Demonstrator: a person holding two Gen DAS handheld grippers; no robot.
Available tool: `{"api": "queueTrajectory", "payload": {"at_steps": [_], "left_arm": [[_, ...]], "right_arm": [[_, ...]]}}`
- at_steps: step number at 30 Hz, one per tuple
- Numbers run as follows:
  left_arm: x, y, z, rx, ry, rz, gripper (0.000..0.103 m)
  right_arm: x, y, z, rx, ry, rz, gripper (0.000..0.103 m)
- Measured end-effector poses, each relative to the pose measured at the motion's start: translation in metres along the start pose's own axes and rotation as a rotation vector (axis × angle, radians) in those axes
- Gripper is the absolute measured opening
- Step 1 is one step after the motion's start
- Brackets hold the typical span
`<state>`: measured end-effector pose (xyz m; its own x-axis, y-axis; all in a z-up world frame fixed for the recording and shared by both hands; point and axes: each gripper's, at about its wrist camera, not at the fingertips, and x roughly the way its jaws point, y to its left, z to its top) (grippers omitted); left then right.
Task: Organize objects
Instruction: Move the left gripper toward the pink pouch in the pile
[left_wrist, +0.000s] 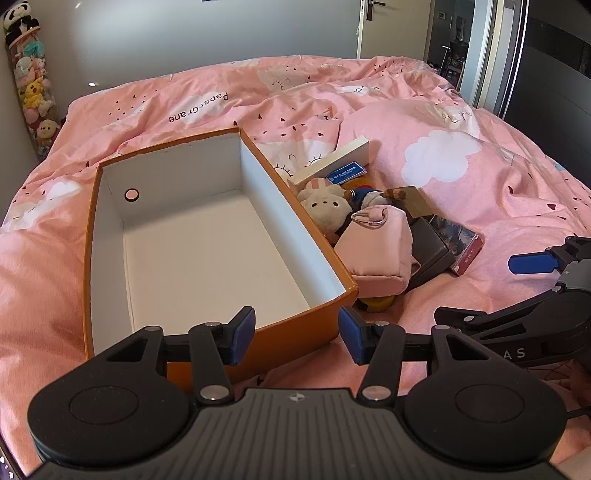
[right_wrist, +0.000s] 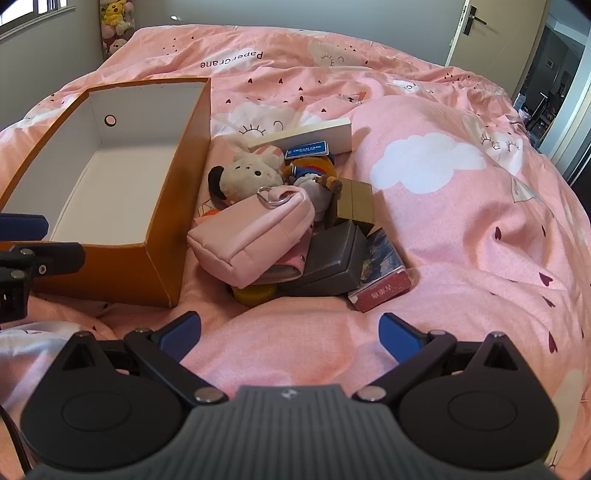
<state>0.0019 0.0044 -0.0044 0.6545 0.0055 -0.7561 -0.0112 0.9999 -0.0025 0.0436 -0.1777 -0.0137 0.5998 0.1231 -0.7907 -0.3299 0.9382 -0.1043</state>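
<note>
Clutter sits piled just beside the empty orange box (right_wrist: 110, 254) on the bed. Right gripper (right_wrist: 290, 338) hovers wide open, holding nothing; left gripper (left_wrist: 297, 334), partly open and empty, hangs over the box's near wall. Best take the topmost pink pouch (right_wrist: 255, 236) squarely first.

Loads of open pink duvet (right_wrist: 461, 258) right of the pile, easy approach from there. Orange box (left_wrist: 207, 236) sitting empty, wide open from above, only its tall walls to clear. Tight on the pile's left though: pink pouch (right_wrist: 255, 232) leaning right up against the box wall. Plush toy (right_wrist: 247, 175) wedged behind it, grey box (right_wrist: 332, 258) and red card box (right_wrist: 384, 277) packed alongside on the right.
</note>
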Motion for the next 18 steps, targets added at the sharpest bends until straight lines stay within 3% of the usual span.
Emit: {"api": "queueTrajectory", "payload": {"at_steps": [18], "left_arm": [[0.0011, -0.0030, -0.0001, 0.011, 0.006, -0.001, 0.062]], "right_arm": [[0.0006, -0.0025, -0.0003, 0.009, 0.009, -0.006, 0.102]]}}
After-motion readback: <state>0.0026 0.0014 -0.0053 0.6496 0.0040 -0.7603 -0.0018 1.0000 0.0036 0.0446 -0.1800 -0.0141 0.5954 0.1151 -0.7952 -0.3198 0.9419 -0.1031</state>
